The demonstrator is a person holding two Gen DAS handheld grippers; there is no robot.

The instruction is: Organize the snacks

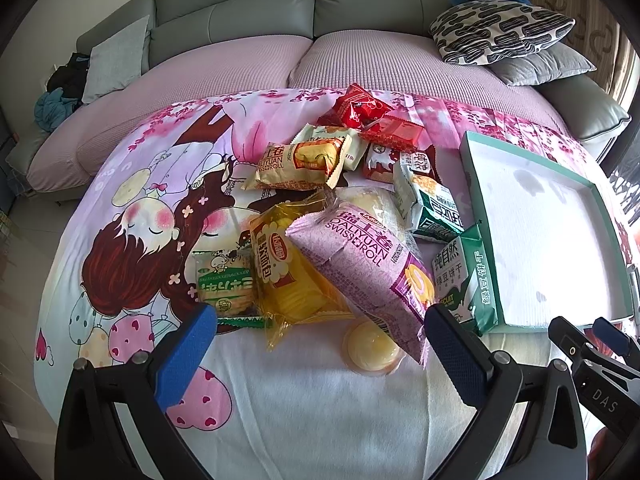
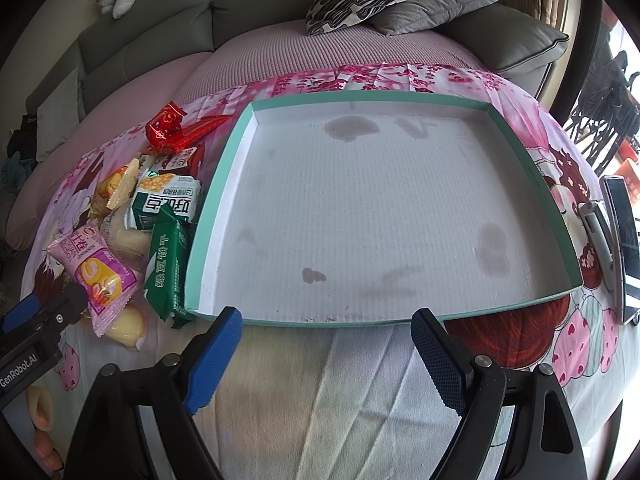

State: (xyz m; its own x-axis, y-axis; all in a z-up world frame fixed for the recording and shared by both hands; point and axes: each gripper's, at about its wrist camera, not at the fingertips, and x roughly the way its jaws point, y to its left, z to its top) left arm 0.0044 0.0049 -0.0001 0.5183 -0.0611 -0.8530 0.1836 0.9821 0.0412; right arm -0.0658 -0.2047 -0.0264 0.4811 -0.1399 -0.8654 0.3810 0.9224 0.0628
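Note:
A heap of snack packs lies on a pink cartoon cloth [image 1: 132, 208]: a pink Swiss roll pack [image 1: 360, 264], a yellow bread pack [image 1: 288, 276], a small green-and-yellow pack [image 1: 225, 282], a green biscuit pack [image 1: 468, 280], a tan Swiss roll pack [image 1: 300, 164], red packs [image 1: 360, 110] and a clear jelly cup [image 1: 372, 346]. My left gripper [image 1: 320, 340] is open and empty, just before the heap. A shallow teal-rimmed box lid [image 2: 218, 184] with a stained white floor holds nothing. My right gripper [image 2: 326, 344] is open and empty at its near edge.
A grey sofa [image 1: 240, 12] with a pink seat cover stands behind the table, with patterned and grey cushions [image 1: 500, 32]. A phone on a stand [image 2: 620, 240] is at the table's right edge. The left gripper also shows in the right wrist view [image 2: 40, 316].

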